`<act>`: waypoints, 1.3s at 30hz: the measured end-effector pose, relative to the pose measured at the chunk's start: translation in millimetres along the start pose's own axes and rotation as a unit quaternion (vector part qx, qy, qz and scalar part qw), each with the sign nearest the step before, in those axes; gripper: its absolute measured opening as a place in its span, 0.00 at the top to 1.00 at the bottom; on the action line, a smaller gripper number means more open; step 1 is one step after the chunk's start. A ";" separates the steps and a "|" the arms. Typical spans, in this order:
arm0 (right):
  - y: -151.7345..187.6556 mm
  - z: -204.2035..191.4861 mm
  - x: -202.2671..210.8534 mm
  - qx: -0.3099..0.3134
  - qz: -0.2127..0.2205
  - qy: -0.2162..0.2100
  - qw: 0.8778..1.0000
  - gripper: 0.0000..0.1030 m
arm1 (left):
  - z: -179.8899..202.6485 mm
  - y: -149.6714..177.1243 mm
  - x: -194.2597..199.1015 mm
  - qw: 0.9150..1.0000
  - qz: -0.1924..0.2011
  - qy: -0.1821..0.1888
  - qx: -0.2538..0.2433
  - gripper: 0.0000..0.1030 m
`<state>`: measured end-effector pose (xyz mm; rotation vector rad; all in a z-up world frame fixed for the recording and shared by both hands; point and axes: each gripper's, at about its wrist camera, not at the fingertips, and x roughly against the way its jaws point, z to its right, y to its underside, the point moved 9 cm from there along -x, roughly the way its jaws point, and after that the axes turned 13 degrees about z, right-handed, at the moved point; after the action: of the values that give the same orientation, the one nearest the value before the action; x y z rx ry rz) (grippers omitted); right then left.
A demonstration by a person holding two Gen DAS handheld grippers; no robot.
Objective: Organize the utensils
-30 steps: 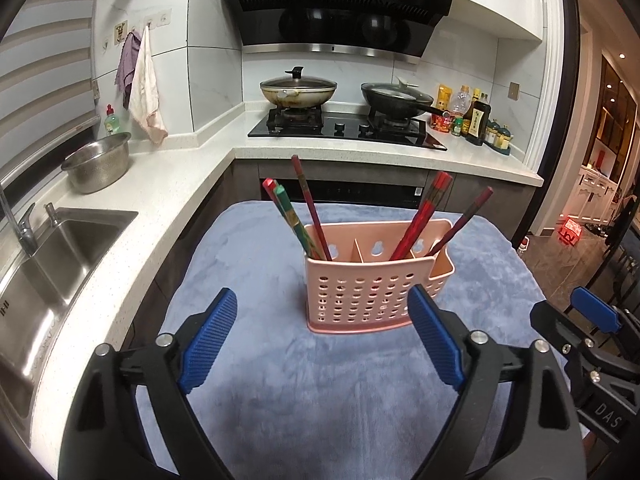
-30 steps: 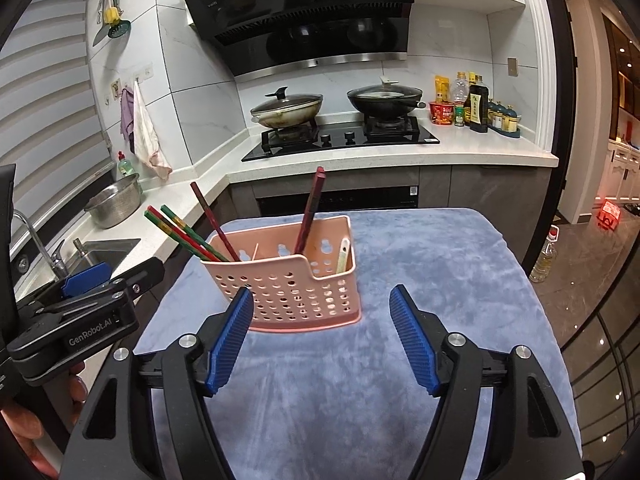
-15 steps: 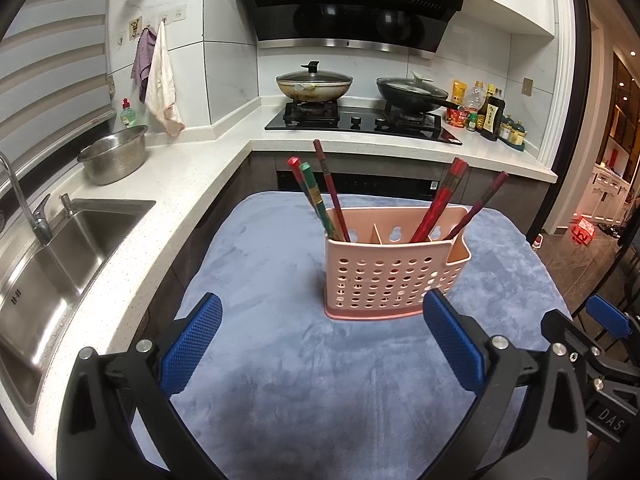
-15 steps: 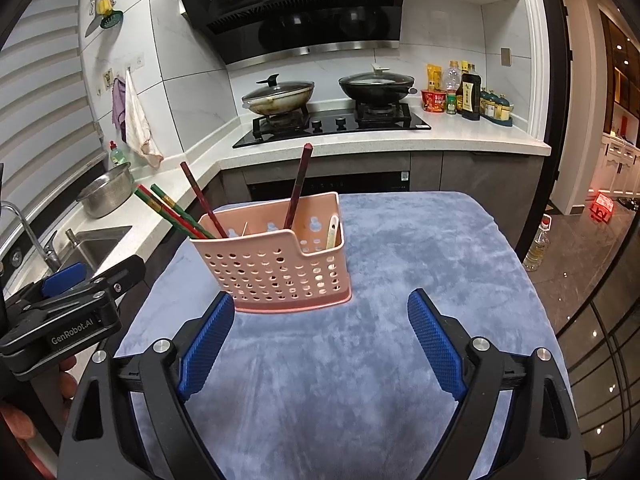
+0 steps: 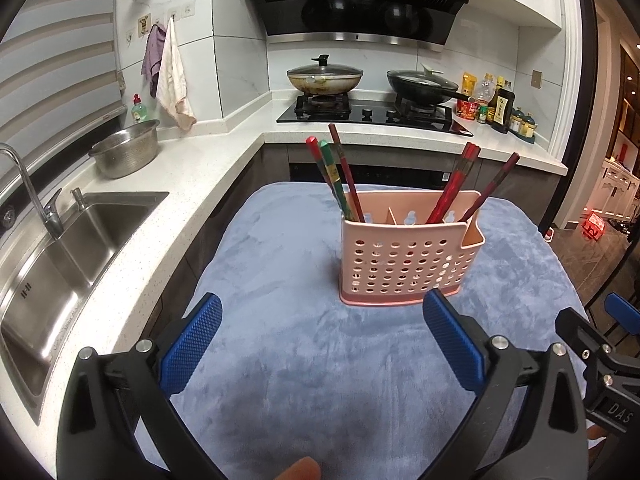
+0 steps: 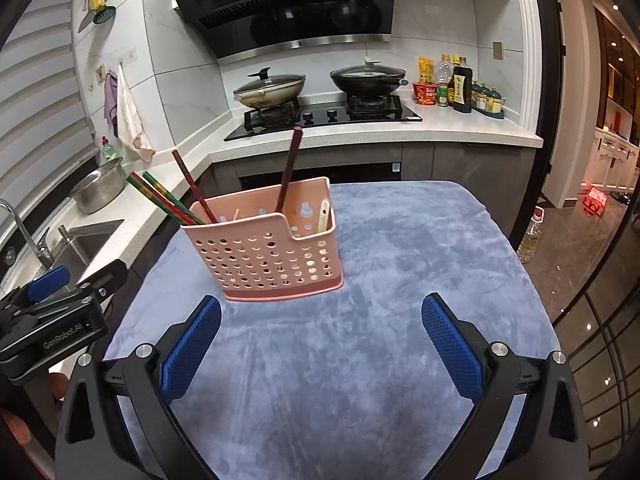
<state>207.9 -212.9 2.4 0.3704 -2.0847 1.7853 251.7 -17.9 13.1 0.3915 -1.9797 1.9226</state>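
Note:
A pink perforated holder [image 5: 404, 264] stands upright on the blue-grey cloth [image 5: 304, 360]. Red and green chopsticks [image 5: 336, 176] lean out of its left compartment and dark red chopsticks [image 5: 456, 184] out of its right. My left gripper [image 5: 322, 308] is open just short of the holder, with nothing between its pads. In the right wrist view the holder [image 6: 272, 256] sits ahead and left of my right gripper [image 6: 322, 312], whose jaws are opening over bare cloth [image 6: 400, 260]. A pale utensil [image 6: 323, 216] stands in the holder's low end compartment.
A steel sink [image 5: 80, 240] and a metal bowl [image 5: 126, 152] lie along the white counter to the left. Behind the table is a hob with two lidded pans [image 5: 324, 78], then sauce bottles [image 6: 460, 84]. An oil bottle [image 6: 530, 240] stands on the floor at right.
The right gripper's jaws have spread wider, the left's slightly. Both views have tilted a little, so the holder sits higher in the pictures. The holder and chopsticks have not moved.

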 end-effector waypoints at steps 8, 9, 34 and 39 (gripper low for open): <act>1.8 1.4 3.7 0.023 0.006 0.016 1.000 0.06 | -4.3 8.2 -0.4 1.000 -0.007 -0.014 -0.001 0.07; 2.1 1.4 3.6 0.021 0.005 0.015 1.000 0.06 | -4.7 9.0 -0.4 1.000 -0.008 -0.015 -0.001 0.07; 6.0 -3.2 5.0 0.037 -0.006 0.023 0.999 0.06 | -6.3 17.3 1.6 1.000 -0.017 -0.022 -0.005 0.07; 7.8 -3.4 5.3 0.039 -0.008 0.024 0.999 0.06 | -4.3 19.5 3.0 1.000 -0.020 -0.021 -0.006 0.07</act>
<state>200.1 -208.1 -1.8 0.3610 -1.9780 1.8509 240.8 -12.7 -3.1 0.4676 -1.9929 1.8927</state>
